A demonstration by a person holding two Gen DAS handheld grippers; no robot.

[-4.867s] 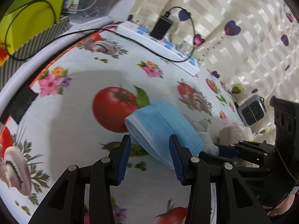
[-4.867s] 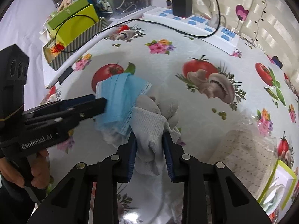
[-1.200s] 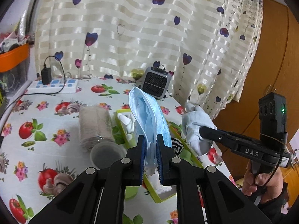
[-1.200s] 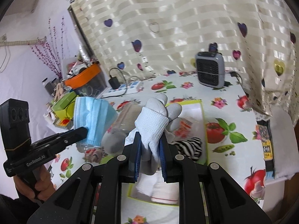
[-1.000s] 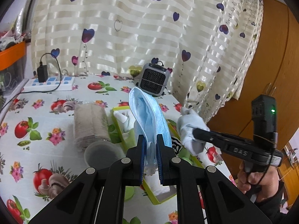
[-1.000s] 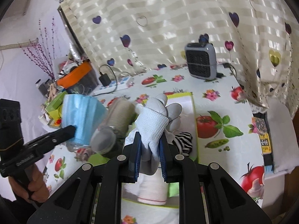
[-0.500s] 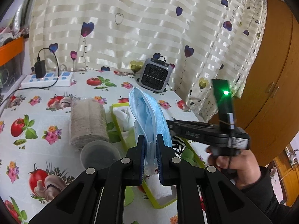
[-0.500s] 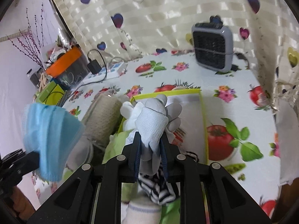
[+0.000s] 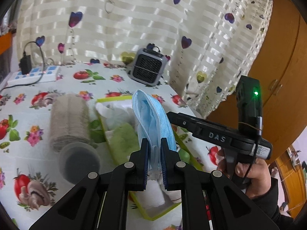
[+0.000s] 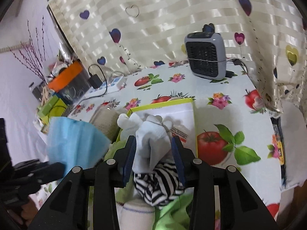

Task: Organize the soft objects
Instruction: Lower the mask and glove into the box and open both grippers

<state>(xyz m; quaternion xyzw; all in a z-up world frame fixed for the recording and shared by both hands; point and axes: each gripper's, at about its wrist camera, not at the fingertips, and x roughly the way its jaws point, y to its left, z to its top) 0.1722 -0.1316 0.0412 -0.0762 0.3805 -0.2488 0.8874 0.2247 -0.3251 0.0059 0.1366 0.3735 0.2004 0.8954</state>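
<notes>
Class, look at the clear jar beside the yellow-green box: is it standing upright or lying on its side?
On its side. The jar lies along the tablecloth, round end facing the left camera.

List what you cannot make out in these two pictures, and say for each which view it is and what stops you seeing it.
- Left wrist view: the right tool's tips and the glove are hidden behind the blue mask.
- Left wrist view: much of the yellow-green box is covered by the left tool and mask.
- Right wrist view: the red label print in the box is too small.
- Right wrist view: the left tool's tips are blurred, dark.
- Right wrist view: the white sock is cut off by the bottom edge.
</notes>
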